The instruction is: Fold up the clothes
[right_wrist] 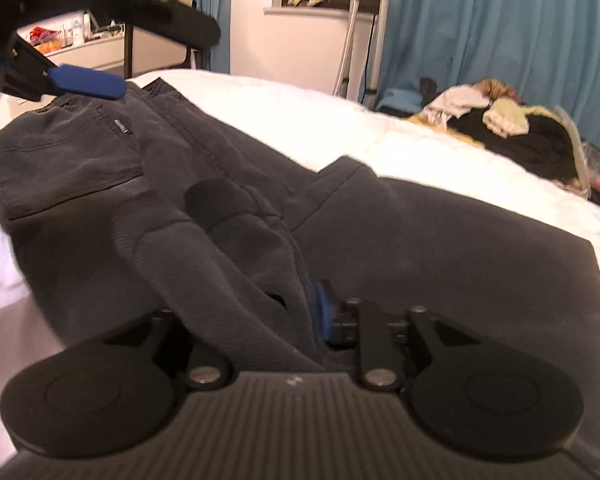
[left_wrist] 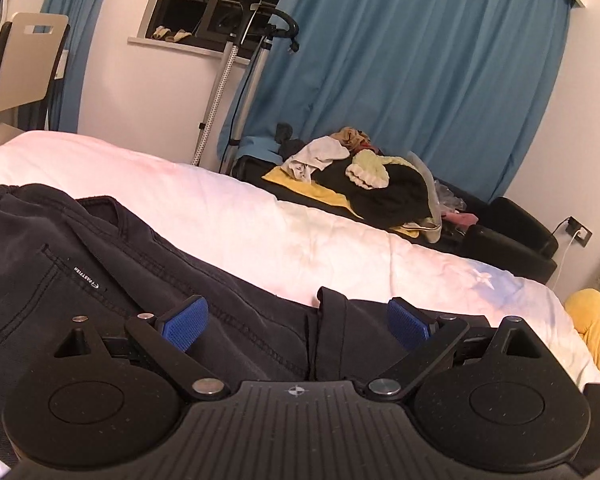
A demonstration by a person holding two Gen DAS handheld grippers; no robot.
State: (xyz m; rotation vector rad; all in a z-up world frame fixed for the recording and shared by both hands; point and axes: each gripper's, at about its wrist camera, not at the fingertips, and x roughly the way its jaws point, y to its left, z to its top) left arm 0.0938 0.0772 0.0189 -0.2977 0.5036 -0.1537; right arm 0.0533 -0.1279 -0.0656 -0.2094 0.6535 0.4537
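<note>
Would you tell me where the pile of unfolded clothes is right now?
In both wrist views the clothes pile lies right of centre, on the dark sofa beyond the white bed, before the blue curtain.

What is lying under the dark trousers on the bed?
The dark trousers lie on a white bed cover, which shows around them. Whatever lies beneath the cloth itself is covered. The right gripper pinches a fold.

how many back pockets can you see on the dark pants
1. The back pocket sits on the dark pants near the waistband, beside the small label. A second may be hidden under the folded fabric.
</note>
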